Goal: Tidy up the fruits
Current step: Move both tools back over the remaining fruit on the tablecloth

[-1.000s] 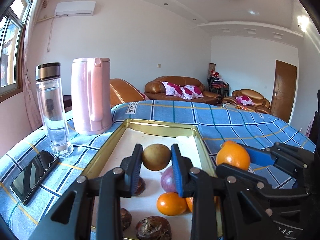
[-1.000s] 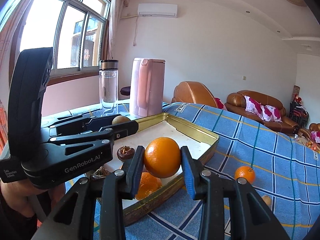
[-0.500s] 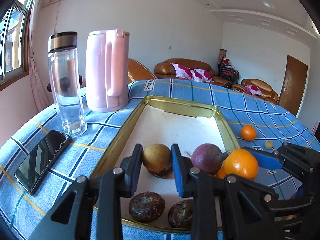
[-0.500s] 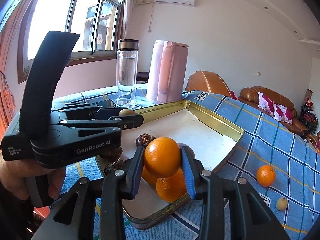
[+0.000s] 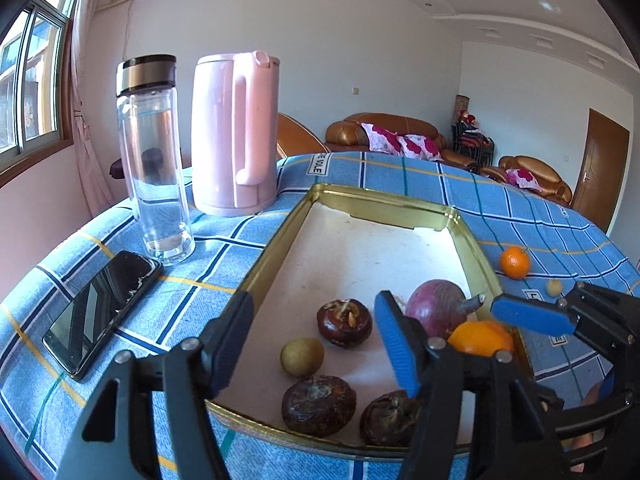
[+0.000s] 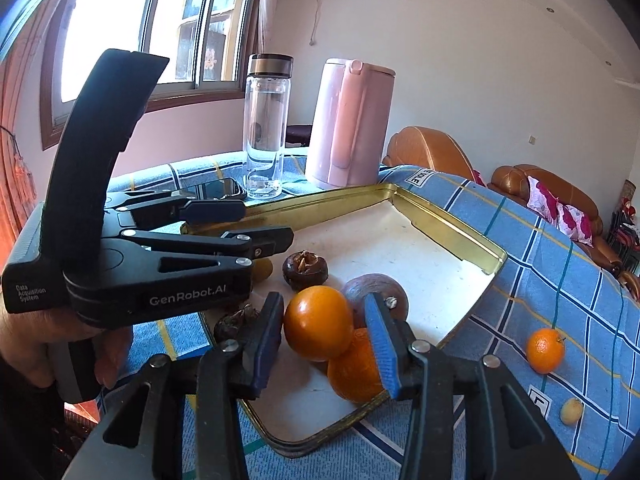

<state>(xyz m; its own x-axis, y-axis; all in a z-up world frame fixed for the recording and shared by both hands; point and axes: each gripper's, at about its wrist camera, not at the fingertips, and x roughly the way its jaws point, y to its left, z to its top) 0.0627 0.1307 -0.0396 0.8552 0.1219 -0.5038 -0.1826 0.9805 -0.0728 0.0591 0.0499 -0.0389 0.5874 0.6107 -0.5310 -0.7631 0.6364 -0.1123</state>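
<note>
The gold-rimmed tray (image 5: 384, 196) holds dark brown chestnut-like fruits (image 5: 345, 322), a purple fruit (image 5: 436, 312) and oranges. My left gripper (image 5: 314, 344) hovers over its near end, jaws opening. A small yellow-brown fruit (image 5: 302, 357) lies free on the tray floor between the fingers. In the right wrist view my right gripper (image 6: 324, 344) is also opening around an orange (image 6: 318, 328), which rests against a second orange (image 6: 352, 368). A thin gap shows beside each pad. The left gripper (image 6: 240, 226) reaches in from the left.
A small orange (image 6: 545, 350) and a tiny yellow fruit (image 6: 571, 410) lie on the blue checked cloth right of the tray. A glass bottle (image 5: 154, 160), pink kettle (image 5: 236, 132) and phone (image 5: 102, 308) stand left of it. A hand (image 6: 60, 344) holds the left gripper.
The left jaws have spread and the yellow-brown fruit they held now lies on the tray. The right jaws have widened off the orange. Both grippers have sunk slightly toward the tray.
</note>
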